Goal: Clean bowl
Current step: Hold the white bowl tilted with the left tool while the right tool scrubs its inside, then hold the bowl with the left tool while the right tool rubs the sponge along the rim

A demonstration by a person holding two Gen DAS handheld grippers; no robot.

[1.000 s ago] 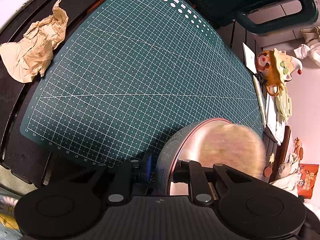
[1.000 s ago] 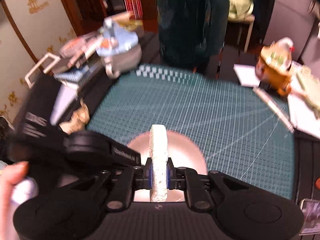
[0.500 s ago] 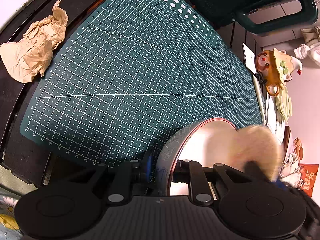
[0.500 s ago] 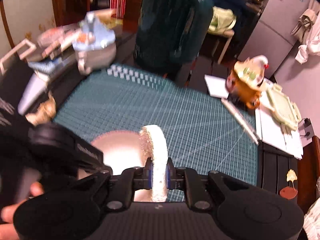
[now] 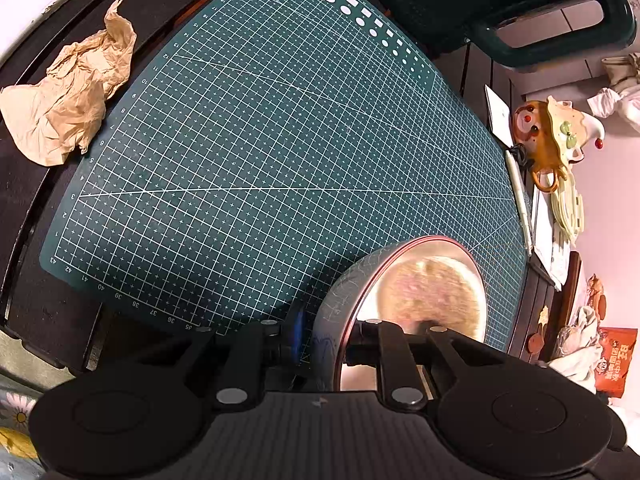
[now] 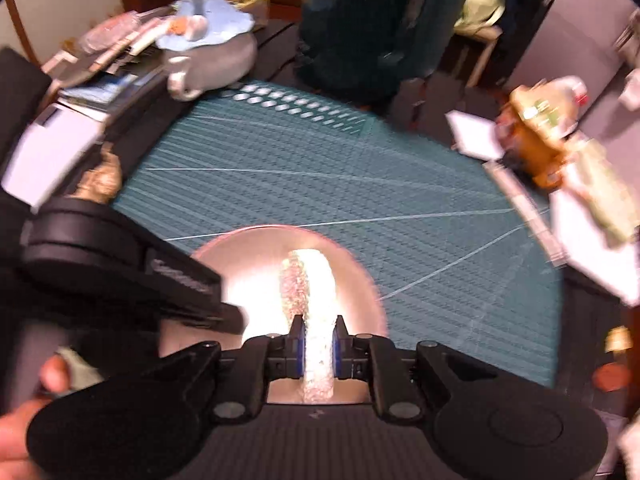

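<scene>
A round bowl with a pale patterned outside and a red rim sits on the near right of the green cutting mat. My left gripper is shut on the bowl's wall. My right gripper is shut on a round pale sponge held on edge inside the bowl. In the left wrist view the sponge is a blurred disc filling the bowl's inside.
Crumpled brown paper lies left of the mat. A dark green container stands behind it. A clown-faced teapot, a pen and papers lie at the right. A grey-blue teapot stands at the far left.
The sponge swung to the bowl's right edge half a second ago and is now back in the middle of the bowl. The bowl and left gripper have stayed put.
</scene>
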